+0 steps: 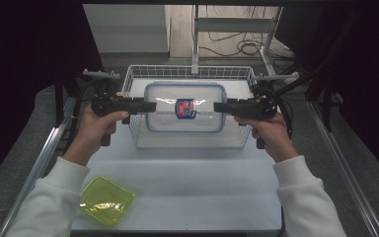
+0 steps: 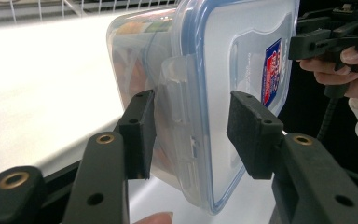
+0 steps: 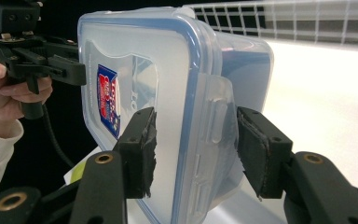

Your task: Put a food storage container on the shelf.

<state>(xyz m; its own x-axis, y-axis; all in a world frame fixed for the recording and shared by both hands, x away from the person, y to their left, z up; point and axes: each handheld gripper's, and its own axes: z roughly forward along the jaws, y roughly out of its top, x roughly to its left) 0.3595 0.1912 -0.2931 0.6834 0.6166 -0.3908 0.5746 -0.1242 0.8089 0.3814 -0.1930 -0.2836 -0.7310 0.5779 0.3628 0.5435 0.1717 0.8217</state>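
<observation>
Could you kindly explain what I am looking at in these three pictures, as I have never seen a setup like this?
No robot here: a person holds hand-held tongs in each hand. The high view looks down on a white table. The left tongs and right tongs meet a clear lidded food box from opposite ends, over a white wire basket. A small yellow-green lid or tray lies near the left sleeve. The other two pictures come from cameras riding on the tongs, looking along their black jaws. In each, the jaws straddle a side latch of the box with gaps visible, so it does not look firmly clamped.
</observation>
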